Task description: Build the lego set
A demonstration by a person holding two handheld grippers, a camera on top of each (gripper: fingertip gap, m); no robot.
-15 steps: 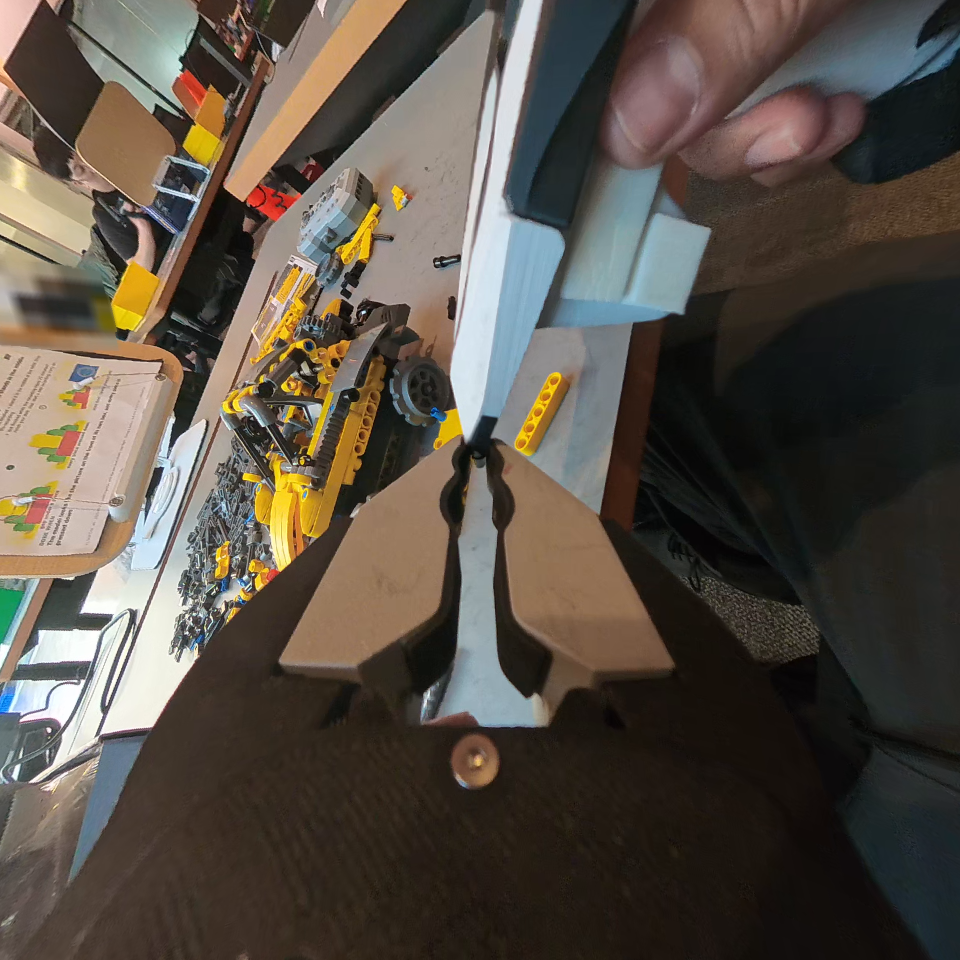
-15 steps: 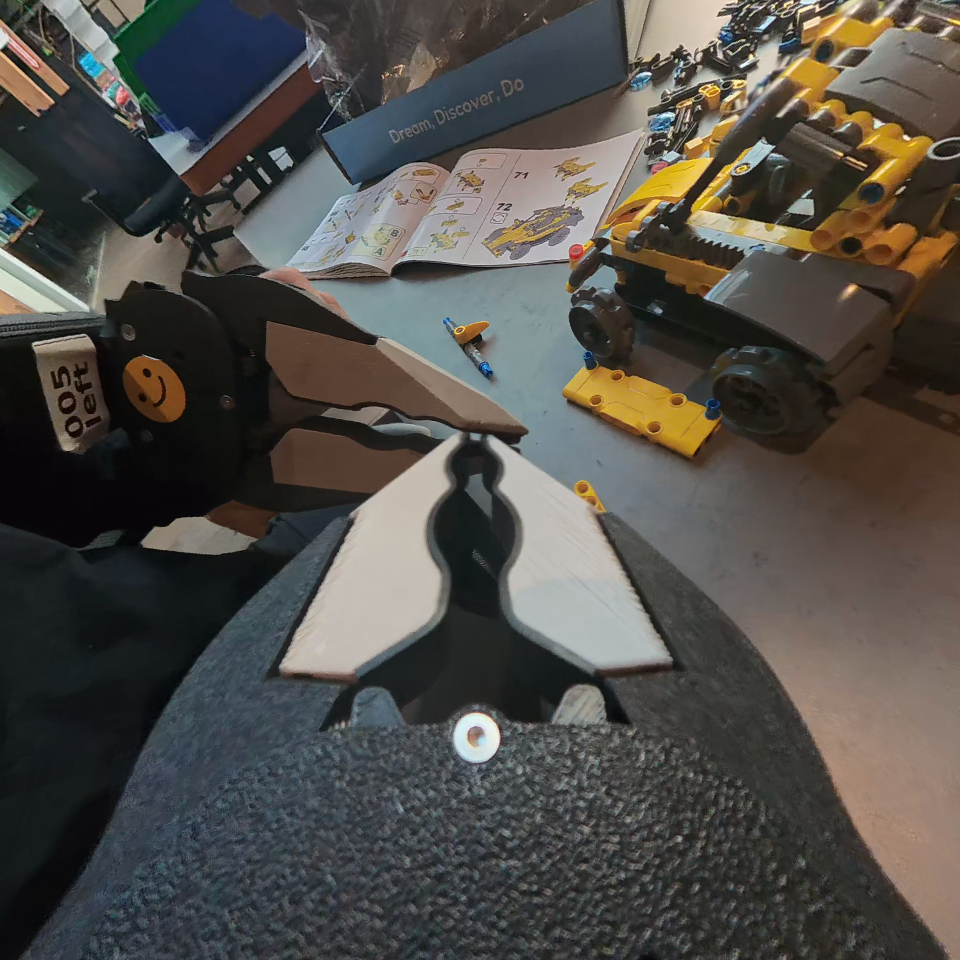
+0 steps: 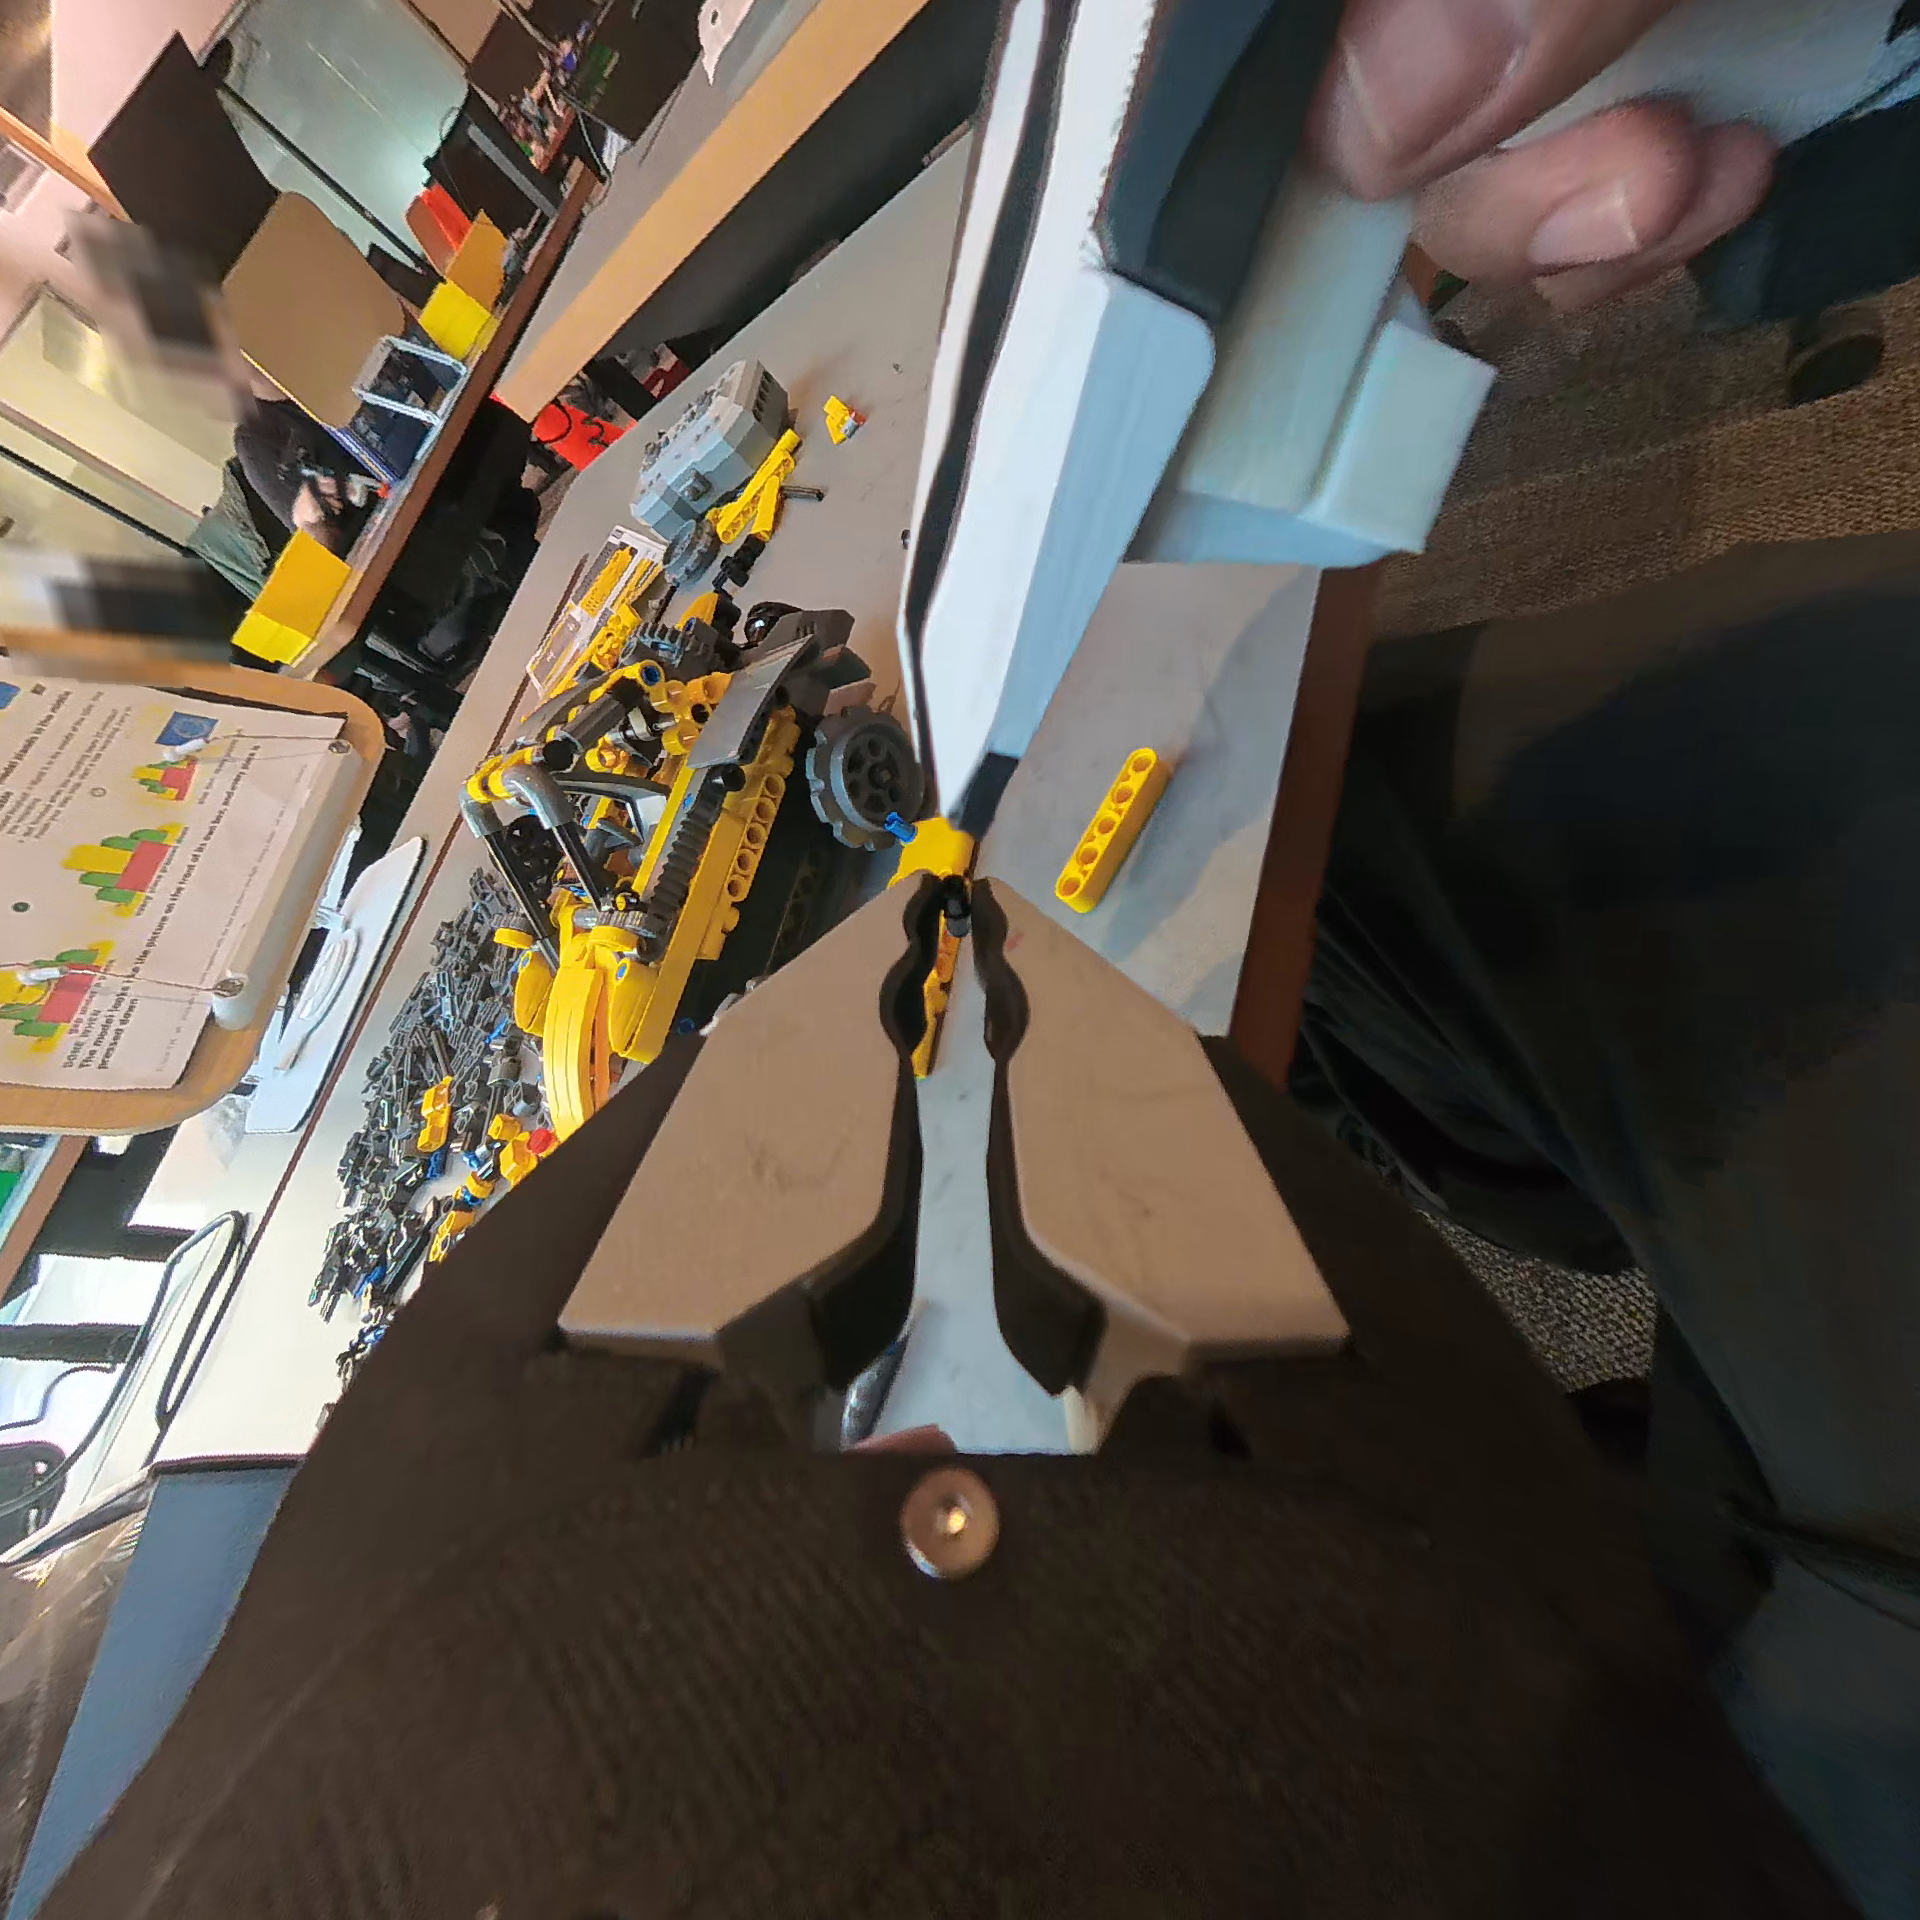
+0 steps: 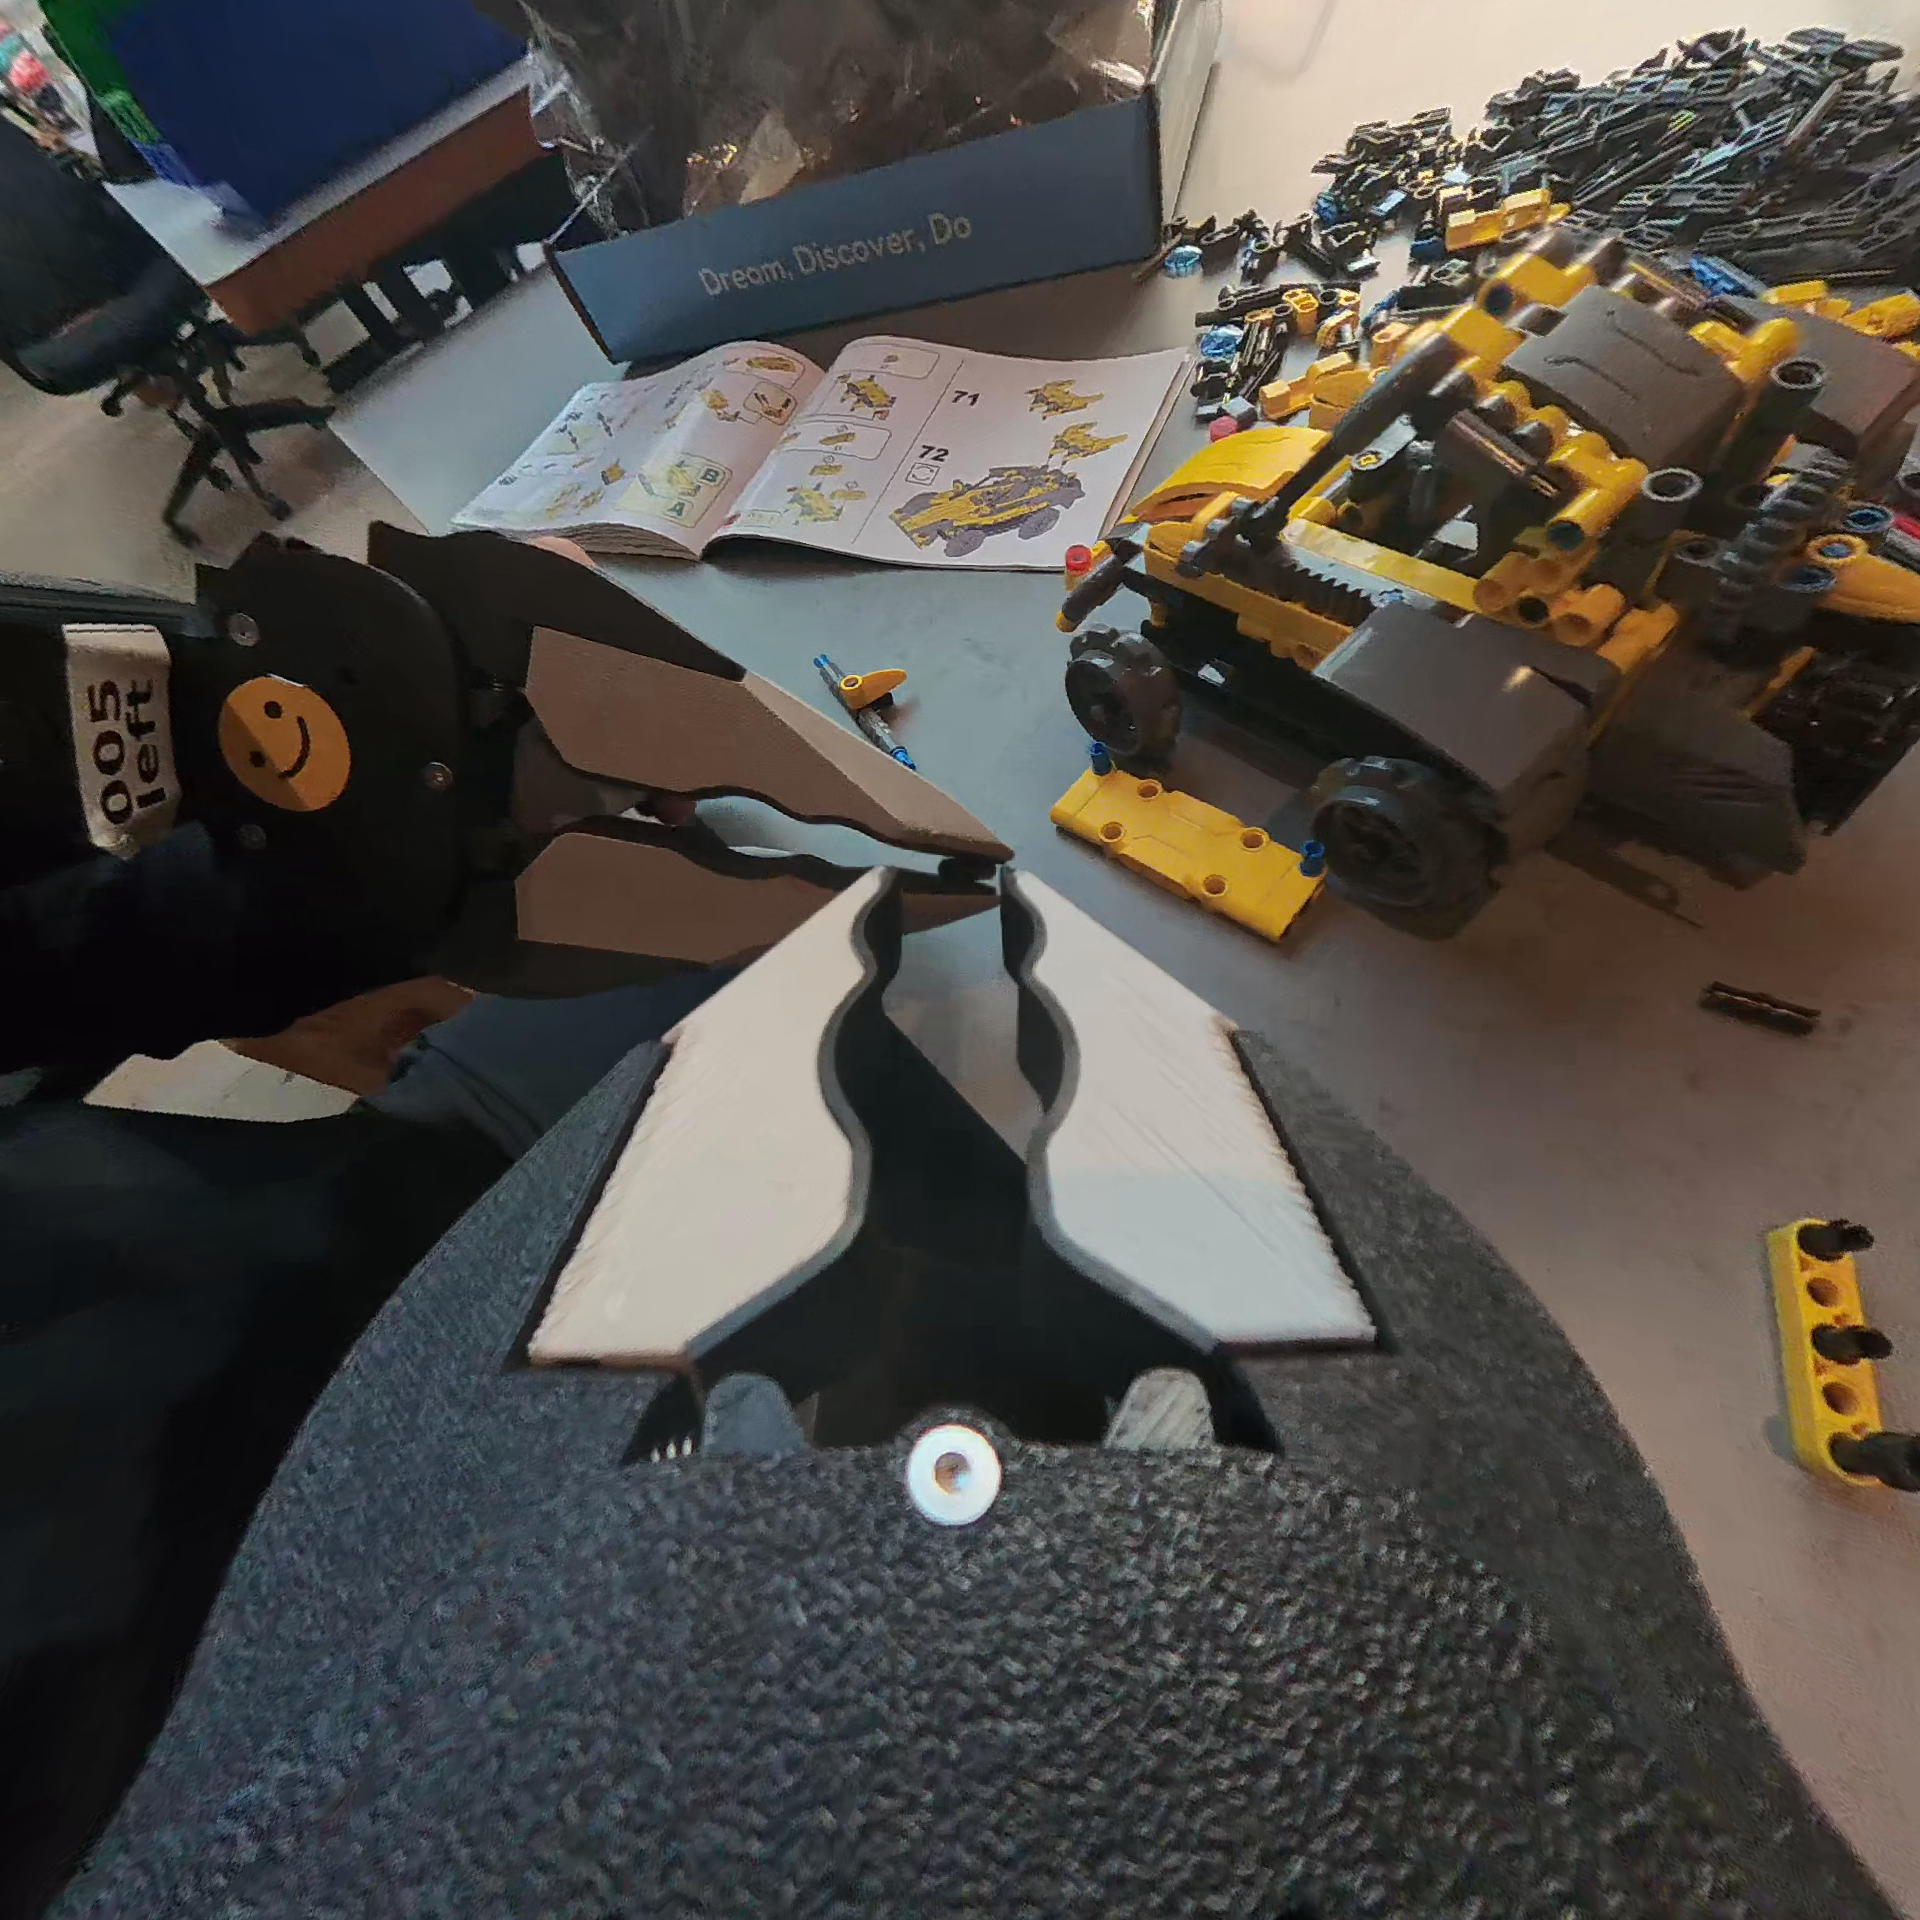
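Left tool point(image 3: 951, 883): fingers pinched nearly together at the tips, clenched on a small black pin point(image 3: 954, 902). The pin shows as a dark stub between the tips; seen from the right wrist view it sits at the tip junction point(image 4: 961, 868). Part of a yellow piece shows through the gap behind the pin; whether the tool touches it I cannot tell.

Right tool point(image 4: 945, 883): fingers parted with a clear gap at the tips, holding nothing, just beside the left tool's tips, almost touching the pin. In the left wrist view its white fingers cross the upper frame, a person's hand point(image 3: 1507, 135) on its handle.

Around them on the grey tabletop point(image 4: 1455, 1091):
- Yellow-and-grey brick vehicle point(image 4: 1475, 623), partly built, ahead and right of the tips.
- Flat yellow plate with blue pins point(image 4: 1184, 847) lying against the vehicle's front wheels.
- Yellow beam carrying black pins point(image 4: 1829, 1351) at the right edge, well apart.
- Plain yellow five-hole beam point(image 3: 1112, 831) near the tabletop's edge.
- Short black connector point(image 4: 1761, 1006), loose.
- Small yellow-and-blue axle piece point(image 4: 868, 701) beyond the left tool.
- Open instruction booklet point(image 4: 831, 447), a dark box point(image 4: 862, 260) behind it.
- Heap of loose black, blue and yellow parts point(image 4: 1662, 135) at far right.
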